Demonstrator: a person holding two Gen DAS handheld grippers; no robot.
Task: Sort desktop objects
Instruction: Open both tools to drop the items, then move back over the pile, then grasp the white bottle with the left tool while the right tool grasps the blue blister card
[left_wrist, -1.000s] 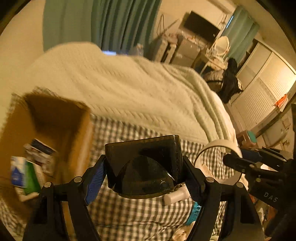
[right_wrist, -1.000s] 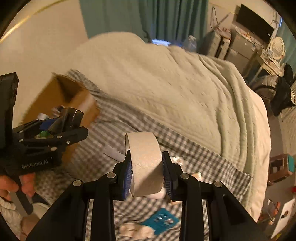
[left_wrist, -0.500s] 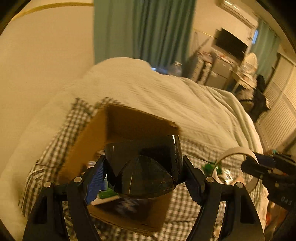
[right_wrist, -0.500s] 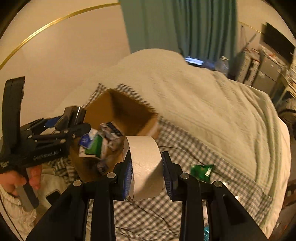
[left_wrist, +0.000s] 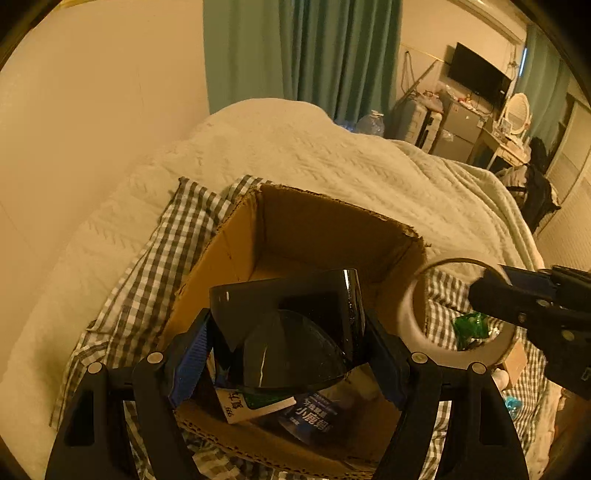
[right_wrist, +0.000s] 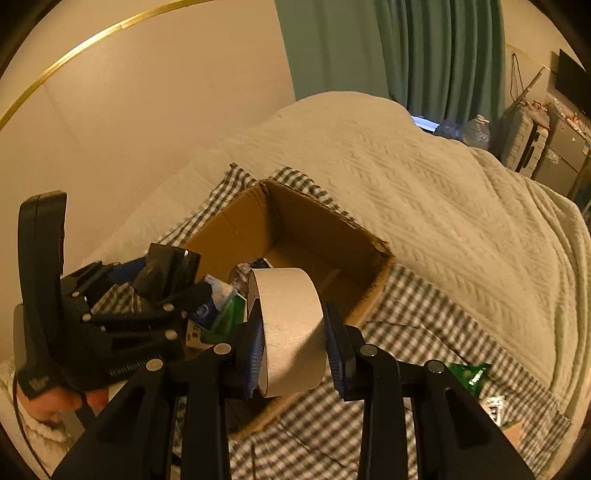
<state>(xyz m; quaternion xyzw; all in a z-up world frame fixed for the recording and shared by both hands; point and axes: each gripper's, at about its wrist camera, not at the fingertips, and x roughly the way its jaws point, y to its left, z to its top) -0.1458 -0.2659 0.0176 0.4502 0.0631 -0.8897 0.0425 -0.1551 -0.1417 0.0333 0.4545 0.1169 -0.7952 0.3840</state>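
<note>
My left gripper (left_wrist: 288, 354) is shut on a glossy black angular object (left_wrist: 288, 328) and holds it over the near part of an open cardboard box (left_wrist: 332, 218). My right gripper (right_wrist: 293, 339) is shut on a white tape roll (right_wrist: 291, 328) at the box's (right_wrist: 325, 229) near right edge. The roll also shows in the left wrist view (left_wrist: 436, 347), right of the box. The box holds several small packets (left_wrist: 310, 417), seen too in the right wrist view (right_wrist: 218, 314). The left gripper shows in the right wrist view (right_wrist: 166, 273), over the box's left side.
The box sits on a grey checked cloth (right_wrist: 417, 314) over a cream blanket (right_wrist: 406, 173) on a bed. A green wrapper (right_wrist: 469, 373) and other small items lie on the cloth to the right. A wall (right_wrist: 147, 110) stands to the left.
Both grippers have moved left with their loads, from over the checked cloth to over the cardboard box. The box now fills the middle of both views.
</note>
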